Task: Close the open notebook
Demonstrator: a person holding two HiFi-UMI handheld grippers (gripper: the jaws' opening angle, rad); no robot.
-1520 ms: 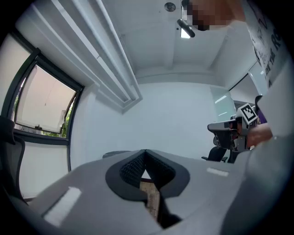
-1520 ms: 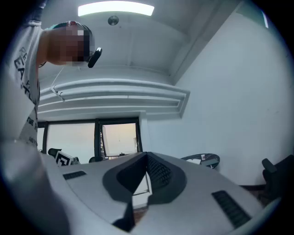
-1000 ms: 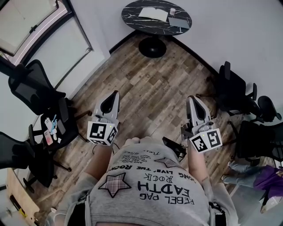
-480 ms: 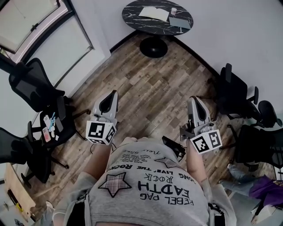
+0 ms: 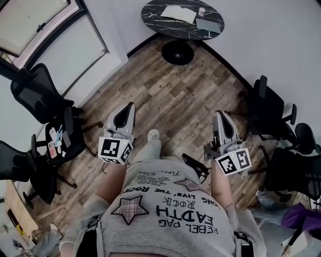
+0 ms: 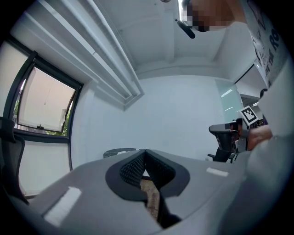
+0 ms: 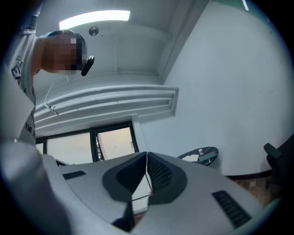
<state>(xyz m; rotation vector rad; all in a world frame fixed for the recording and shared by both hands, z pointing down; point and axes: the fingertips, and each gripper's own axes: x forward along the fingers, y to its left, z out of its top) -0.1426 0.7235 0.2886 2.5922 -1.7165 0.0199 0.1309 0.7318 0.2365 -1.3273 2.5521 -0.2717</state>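
Left tongs (image 5: 131, 106) and right tongs (image 5: 219, 113) sit pinched together, empty, well apart from the open notebook (image 5: 179, 13) on the round counter (image 5: 150, 16) at frame top; arriving unopened, they'd likely shove it, not catch a cover.

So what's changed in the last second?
The person has taken a step toward the round table: a shoe now shows between the left gripper and right gripper. Both stayed shut and empty, and the notebook still lies open there.
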